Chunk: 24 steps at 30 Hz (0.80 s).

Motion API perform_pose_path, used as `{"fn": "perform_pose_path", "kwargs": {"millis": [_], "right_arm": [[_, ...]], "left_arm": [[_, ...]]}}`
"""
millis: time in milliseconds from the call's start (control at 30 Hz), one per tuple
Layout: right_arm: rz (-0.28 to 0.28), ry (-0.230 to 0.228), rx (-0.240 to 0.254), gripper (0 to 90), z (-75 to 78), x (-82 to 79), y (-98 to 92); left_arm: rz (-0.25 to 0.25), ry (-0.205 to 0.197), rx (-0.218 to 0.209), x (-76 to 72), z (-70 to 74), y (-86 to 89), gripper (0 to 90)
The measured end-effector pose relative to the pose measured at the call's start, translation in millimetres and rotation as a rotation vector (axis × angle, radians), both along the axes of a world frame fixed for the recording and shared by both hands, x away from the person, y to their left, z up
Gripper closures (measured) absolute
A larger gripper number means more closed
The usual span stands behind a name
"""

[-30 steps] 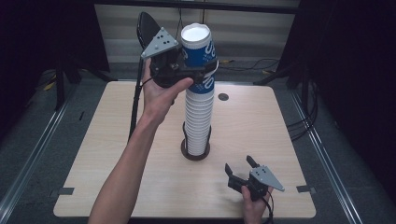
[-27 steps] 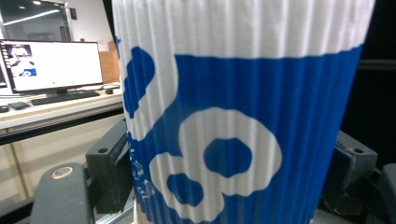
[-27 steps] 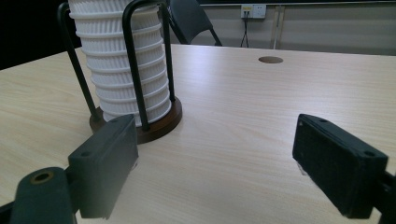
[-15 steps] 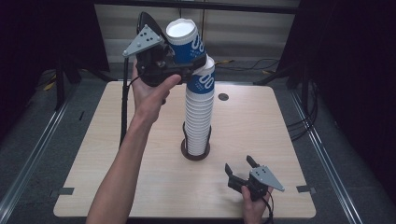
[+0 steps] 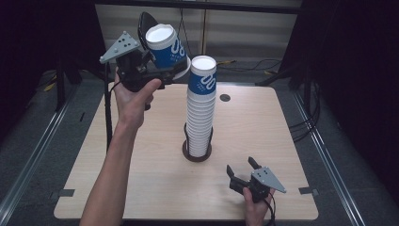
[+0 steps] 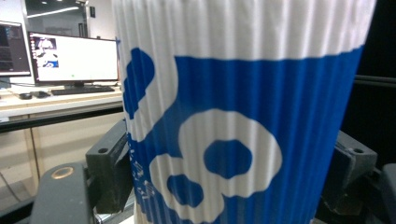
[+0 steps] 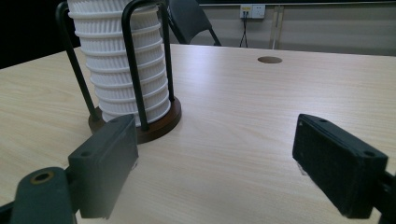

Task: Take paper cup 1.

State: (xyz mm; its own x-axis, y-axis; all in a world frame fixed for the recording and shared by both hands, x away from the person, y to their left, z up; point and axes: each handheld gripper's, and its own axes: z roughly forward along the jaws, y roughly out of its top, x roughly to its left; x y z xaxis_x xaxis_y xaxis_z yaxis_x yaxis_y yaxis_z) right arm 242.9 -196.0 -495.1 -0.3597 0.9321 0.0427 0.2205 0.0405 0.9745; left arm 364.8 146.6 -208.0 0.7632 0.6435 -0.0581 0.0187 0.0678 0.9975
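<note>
1. High view: cup (image 5: 164, 47), blue and white, sits clamped in the left gripper (image 5: 155, 70), held up in the air and tilted, to the left of the stack (image 5: 201, 108) and clear of its top. The tilt and the sideways offset look like a way to keep the cup's base from catching the rim of the top cup in the stack. The stack stands upright in a wire holder (image 5: 196, 150) on a round base near the middle of the table (image 5: 117, 179). The right gripper (image 5: 242, 176) rests low at the table's near edge, right of the holder, jaws spread and empty; it appears to be waiting out of the way. A small hole (image 5: 225, 98) lies in the tabletop behind the stack. Nothing else stands on the table, so the left side is free for setting the cup down, if that is the aim.

2. Left gripper view: the cup's ribbed wall fills the space between the two jaws, which press on it from both sides. A desk with monitors (image 6: 70, 58) shows far behind.

3. Right gripper view: both jaws stand wide apart over bare wood with nothing between them. The holder's black wires (image 7: 133, 56) cage the lower cups just ahead on the left; those wires would block any side grasp low down.
</note>
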Motion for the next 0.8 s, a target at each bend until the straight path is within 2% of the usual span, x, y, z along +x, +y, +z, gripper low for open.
{"fn": "perform_pose_path", "kwargs": {"millis": [67, 100, 167, 267, 433, 700, 733, 800], "right_arm": [[-0.001, -0.001, 0.001, 13.6, 0.0, 0.0, -0.1], [-0.004, -0.004, 0.004, 13.6, -0.2, -0.1, -0.1], [-0.001, 0.001, 0.005, 13.6, -0.1, 0.1, -0.2], [0.000, 0.002, 0.001, 13.6, 0.0, 0.2, -0.2], [0.000, 0.001, 0.003, 13.6, 0.0, 0.0, -0.2], [0.001, 0.003, 0.002, 14.3, 0.0, 0.2, -0.2], [0.003, 0.004, -0.001, 15.2, 0.0, 0.6, 0.2], [0.005, 0.003, -0.003, 15.2, 0.0, 0.7, 0.4]], "left_arm": [[0.008, 0.000, -0.001, -0.5, -1.5, 2.1, 20.3], [0.035, -0.002, -0.013, -1.9, -4.8, 5.6, 20.2], [0.051, 0.003, -0.005, -3.5, -7.9, 8.1, 20.2], [0.045, 0.004, 0.000, -5.0, -11.2, 10.3, 20.2], [0.050, 0.032, 0.023, -8.1, -22.7, 13.3, 20.1], [0.039, 0.068, 0.027, -19.2, -47.5, 21.9, 20.1], [0.039, 0.074, 0.034, -22.1, -54.4, 22.8, 20.1], [0.040, 0.076, 0.045, -23.0, -57.5, 22.9, 20.1]]}}
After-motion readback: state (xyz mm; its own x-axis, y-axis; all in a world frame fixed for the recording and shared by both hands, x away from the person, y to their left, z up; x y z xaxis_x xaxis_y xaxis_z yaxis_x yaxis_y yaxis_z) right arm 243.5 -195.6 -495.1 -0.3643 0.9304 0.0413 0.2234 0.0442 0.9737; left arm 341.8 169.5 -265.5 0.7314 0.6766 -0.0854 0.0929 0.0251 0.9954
